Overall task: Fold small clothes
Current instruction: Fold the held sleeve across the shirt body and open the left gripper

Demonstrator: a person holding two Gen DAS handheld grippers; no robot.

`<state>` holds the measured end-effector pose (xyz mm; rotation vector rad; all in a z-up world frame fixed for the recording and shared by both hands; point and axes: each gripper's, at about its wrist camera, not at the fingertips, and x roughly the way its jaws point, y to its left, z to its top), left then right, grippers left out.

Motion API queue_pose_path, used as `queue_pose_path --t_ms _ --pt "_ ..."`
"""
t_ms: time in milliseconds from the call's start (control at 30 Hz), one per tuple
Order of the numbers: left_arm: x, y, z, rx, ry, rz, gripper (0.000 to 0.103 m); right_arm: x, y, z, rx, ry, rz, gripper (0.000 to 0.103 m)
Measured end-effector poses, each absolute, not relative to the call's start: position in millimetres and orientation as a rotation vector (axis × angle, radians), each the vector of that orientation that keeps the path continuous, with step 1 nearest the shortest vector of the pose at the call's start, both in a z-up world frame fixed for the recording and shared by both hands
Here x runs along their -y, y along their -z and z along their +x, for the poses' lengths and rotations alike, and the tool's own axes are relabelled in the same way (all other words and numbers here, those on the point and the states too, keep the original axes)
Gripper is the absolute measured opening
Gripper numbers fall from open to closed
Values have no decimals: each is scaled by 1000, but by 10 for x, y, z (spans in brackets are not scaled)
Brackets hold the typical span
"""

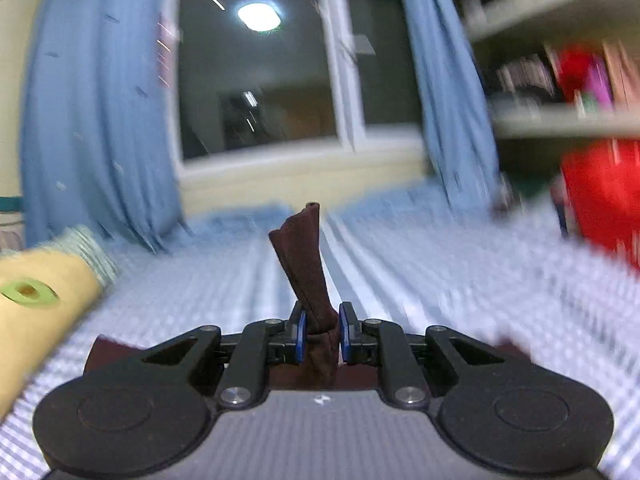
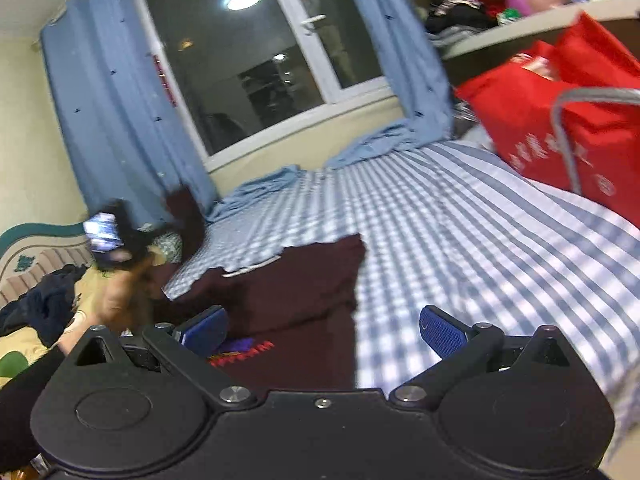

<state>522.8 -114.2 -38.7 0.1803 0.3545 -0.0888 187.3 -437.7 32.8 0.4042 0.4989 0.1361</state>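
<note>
A dark maroon garment [image 2: 288, 284] lies on the blue-and-white checked bed [image 2: 460, 232], with a coloured print near its front edge. My left gripper [image 1: 322, 332] is shut on a bunched fold of this maroon garment [image 1: 306, 264], which sticks up past the blue pads; the view is blurred by motion. In the right wrist view the left gripper [image 2: 108, 236] shows as a dark blur at the left, lifting the cloth's left side. My right gripper [image 2: 324, 332] is open and empty, just above the garment's near right part.
A red bag [image 2: 560, 120] stands on the bed at the right, under cluttered shelves. Blue curtains [image 2: 120, 120] and a window are at the far end. A yellow pillow [image 1: 36, 312] and dark clothes [image 2: 44, 308] lie at the left.
</note>
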Motion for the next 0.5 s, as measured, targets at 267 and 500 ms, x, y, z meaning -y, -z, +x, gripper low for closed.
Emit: queue_pose_path --t_ms 267,500 --pt "1725 1272 5349 -596 188 359 58 4697 -47 1658 -564 -68 467 102" --pt "1260 813 4744 -443 323 319 92 4533 -17 2229 -598 -202 441 102"
